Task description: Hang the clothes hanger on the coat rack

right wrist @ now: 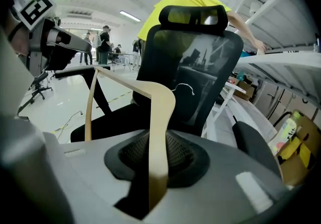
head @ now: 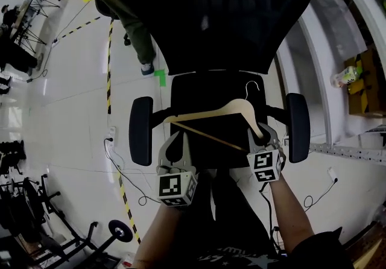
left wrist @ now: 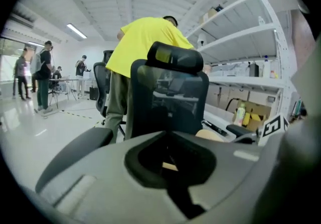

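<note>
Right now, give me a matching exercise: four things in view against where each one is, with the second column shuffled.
Things:
1. pale wooden clothes hanger
2. black mesh-backed office chair
3. person in a yellow shirt
4. pale green bottle

Places:
A. on the white shelving at the right
B. bent over behind the chair's backrest
C. clamped in the right gripper, above the seat
D. standing on the white floor, directly in front

Pairs: 1-C, 2-D, 3-B, 4-A
</note>
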Action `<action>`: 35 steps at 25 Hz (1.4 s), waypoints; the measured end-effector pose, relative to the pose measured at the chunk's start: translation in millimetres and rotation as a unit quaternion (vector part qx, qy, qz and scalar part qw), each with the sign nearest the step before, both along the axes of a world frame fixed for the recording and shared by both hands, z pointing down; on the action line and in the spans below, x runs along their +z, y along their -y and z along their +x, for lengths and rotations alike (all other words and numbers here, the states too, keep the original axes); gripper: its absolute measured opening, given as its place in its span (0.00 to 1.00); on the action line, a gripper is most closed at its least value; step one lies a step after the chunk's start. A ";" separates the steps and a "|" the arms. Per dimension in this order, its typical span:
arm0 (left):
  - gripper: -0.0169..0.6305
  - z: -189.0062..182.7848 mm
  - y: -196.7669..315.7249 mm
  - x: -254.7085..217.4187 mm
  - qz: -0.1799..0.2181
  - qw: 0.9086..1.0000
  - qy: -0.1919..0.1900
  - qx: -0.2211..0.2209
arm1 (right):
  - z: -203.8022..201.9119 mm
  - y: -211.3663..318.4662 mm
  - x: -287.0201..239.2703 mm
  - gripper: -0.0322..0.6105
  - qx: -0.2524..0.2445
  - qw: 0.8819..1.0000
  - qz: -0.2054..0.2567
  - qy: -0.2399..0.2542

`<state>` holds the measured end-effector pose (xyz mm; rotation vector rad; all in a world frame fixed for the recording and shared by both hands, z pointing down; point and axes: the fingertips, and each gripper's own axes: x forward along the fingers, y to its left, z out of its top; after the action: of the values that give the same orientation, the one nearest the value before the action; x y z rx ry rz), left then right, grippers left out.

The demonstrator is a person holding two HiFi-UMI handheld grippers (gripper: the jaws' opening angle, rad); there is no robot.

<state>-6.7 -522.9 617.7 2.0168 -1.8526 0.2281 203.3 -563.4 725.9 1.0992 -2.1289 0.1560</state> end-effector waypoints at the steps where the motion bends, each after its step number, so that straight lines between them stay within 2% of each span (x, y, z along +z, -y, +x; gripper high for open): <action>1: 0.03 -2.0 -1.5 -8.9 0.009 1.000 0.002 -0.005 | -1.4 -2.1 -7.3 0.20 -0.004 1.000 0.001 0.005; 9: 0.03 -21.2 7.8 -85.4 0.075 0.997 0.021 -0.012 | -3.0 12.1 -71.4 0.20 -0.025 0.999 0.029 0.024; 13: 0.03 -26.0 -4.1 -112.4 0.084 0.996 0.023 -0.017 | -3.3 5.2 -93.3 0.20 -0.030 0.998 0.041 0.029; 16: 0.03 -28.5 -22.6 -117.1 0.096 0.995 0.023 -0.008 | -8.2 -11.5 -111.0 0.20 -0.033 0.998 0.053 0.030; 20: 0.03 -22.2 -36.7 -143.7 0.132 0.991 0.015 0.019 | -10.3 -25.6 -148.1 0.20 -0.026 0.995 0.090 0.021; 26: 0.03 -33.0 -100.0 -172.7 0.156 0.986 0.013 0.057 | -19.4 -87.5 -188.4 0.20 -0.001 0.992 0.122 0.017; 30: 0.03 -54.6 -144.6 -187.2 0.173 0.982 0.018 0.071 | -35.5 -136.5 -205.1 0.20 0.012 0.990 0.143 0.014; 35: 0.03 -62.8 -198.4 -211.3 0.202 0.975 0.012 0.091 | -45.2 -199.1 -230.7 0.20 0.019 0.985 0.169 0.000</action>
<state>-69.5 -324.6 406.5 2.4676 -1.8437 -0.0865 158.0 -364.3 495.1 1.3328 -2.1859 -0.1956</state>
